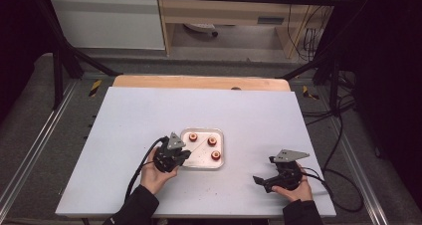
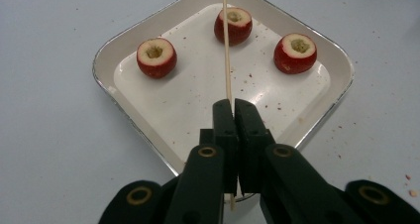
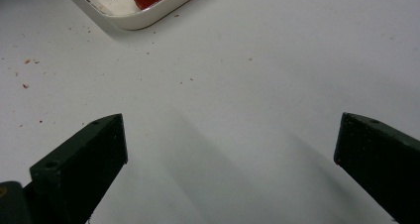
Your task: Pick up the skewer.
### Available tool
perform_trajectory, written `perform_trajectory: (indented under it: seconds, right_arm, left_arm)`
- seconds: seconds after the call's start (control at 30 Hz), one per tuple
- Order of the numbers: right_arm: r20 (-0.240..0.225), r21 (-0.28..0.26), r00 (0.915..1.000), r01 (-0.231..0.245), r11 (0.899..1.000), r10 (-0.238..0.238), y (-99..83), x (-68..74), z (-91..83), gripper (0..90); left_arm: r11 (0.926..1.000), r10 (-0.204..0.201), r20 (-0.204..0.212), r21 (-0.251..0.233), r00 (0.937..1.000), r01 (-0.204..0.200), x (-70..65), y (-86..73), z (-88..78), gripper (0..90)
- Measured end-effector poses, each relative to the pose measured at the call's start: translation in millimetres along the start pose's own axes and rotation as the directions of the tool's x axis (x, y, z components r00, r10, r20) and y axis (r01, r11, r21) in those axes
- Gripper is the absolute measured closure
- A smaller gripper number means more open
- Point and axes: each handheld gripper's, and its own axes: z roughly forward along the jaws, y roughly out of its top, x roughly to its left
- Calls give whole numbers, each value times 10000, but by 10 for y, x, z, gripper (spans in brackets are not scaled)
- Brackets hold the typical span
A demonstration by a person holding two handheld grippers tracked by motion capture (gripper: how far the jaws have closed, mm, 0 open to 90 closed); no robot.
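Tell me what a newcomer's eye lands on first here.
The white tray near the table's middle, holding three red cored fruits set apart from one another. Next, the left tongs shut on a thin wooden skewer that reaches over the tray. The right tongs sit wide open over bare tabletop, beside the tray.

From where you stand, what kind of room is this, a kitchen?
More likely a lab or workshop rigged for recording than a kitchen: a black frame surrounds the white table, cables run across the floor, and a person holds a gripper shut on a skewer over a tray of cored red fruit.
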Motion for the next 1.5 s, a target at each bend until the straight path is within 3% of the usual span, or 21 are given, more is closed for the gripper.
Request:
perform_trajectory:
  seconds: [0.1, 0.6, 0.77, 0.93, 1.1, 1.13, 1.17, 1.3, 1.5]
  right_arm:
    - [124, 70, 9999, 44, 10000, -45, 22, 29, 7, 6]
    - [423, 330, 9926, 1123, 9931, -1137, 155, 198, 62, 17]
    - [607, 488, 9841, 1638, 9853, -1666, 206, 261, 76, 21]
    - [760, 655, 9732, 2123, 9750, -2170, 255, 323, 87, 34]
    - [827, 831, 9574, 2699, 9593, -2765, 312, 398, 103, 46]
    - [827, 831, 9574, 2699, 9593, -2765, 312, 398, 103, 46]
    - [831, 858, 9483, 2993, 9503, -3062, 338, 436, 110, 52]
    - [882, 1022, 9291, 3502, 9311, -3591, 391, 496, 129, 61]
    - [1055, 1237, 8837, 4434, 8877, -4561, 471, 589, 143, 81]
  left_arm:
    - [10000, 85, 67, -3, 9999, -85, -16, 2, -38, 886]
    - [9981, 610, 587, 34, 9964, -613, -177, 35, -125, 887]
    - [9959, 881, 802, 124, 9929, -894, -253, 53, -123, 887]
    - [9906, 1309, 1143, 255, 9848, -1346, -372, 74, -108, 887]
    - [9867, 1524, 1249, 378, 9804, -1582, -427, 90, -103, 887]
    - [9857, 1576, 1260, 397, 9794, -1637, -441, 94, -98, 887]
    - [9827, 1704, 1283, 508, 9770, -1781, -467, 106, -84, 887]
    - [9771, 1913, 1367, 673, 9720, -2018, -503, 139, -52, 887]
    - [9692, 2156, 1462, 886, 9655, -2298, -548, 191, -9, 887]
